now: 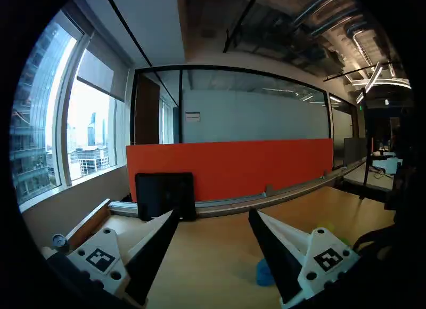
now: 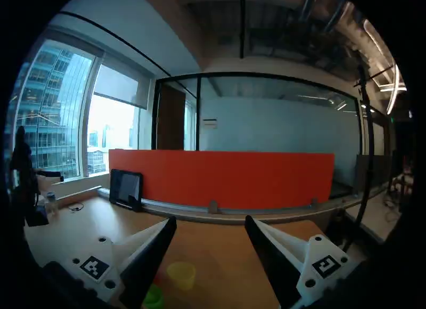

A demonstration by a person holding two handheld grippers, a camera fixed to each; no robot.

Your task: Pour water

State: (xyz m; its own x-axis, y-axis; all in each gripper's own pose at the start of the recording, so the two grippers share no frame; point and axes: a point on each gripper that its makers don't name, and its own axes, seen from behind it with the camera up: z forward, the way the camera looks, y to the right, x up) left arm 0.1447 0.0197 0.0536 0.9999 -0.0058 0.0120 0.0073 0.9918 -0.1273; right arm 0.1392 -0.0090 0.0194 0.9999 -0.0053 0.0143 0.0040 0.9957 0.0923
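The right gripper [image 2: 210, 219] is spread and empty. An upright yellow cup [image 2: 181, 274] sits low between its fingers, left of centre, with a green cup [image 2: 153, 297] at the frame's bottom edge. The left gripper [image 1: 213, 213], also spread, has a blue object [image 1: 263, 271] against its right-hand finger. The right gripper looks better aligned. Farther off, a tablet [image 2: 125, 188] leans on the orange partition [image 2: 223, 178].

Orange partition [image 2: 221, 178]; yellow cup [image 2: 181, 274]; green cup [image 2: 153, 295]; blue object [image 1: 263, 271]; black tablet [image 2: 126, 189]; light-brown wooden desk [image 2: 223, 255].

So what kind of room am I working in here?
Likely an open-plan office: a wooden desk backed by an orange divider, a glass-walled room behind it, and tall windows onto city towers.
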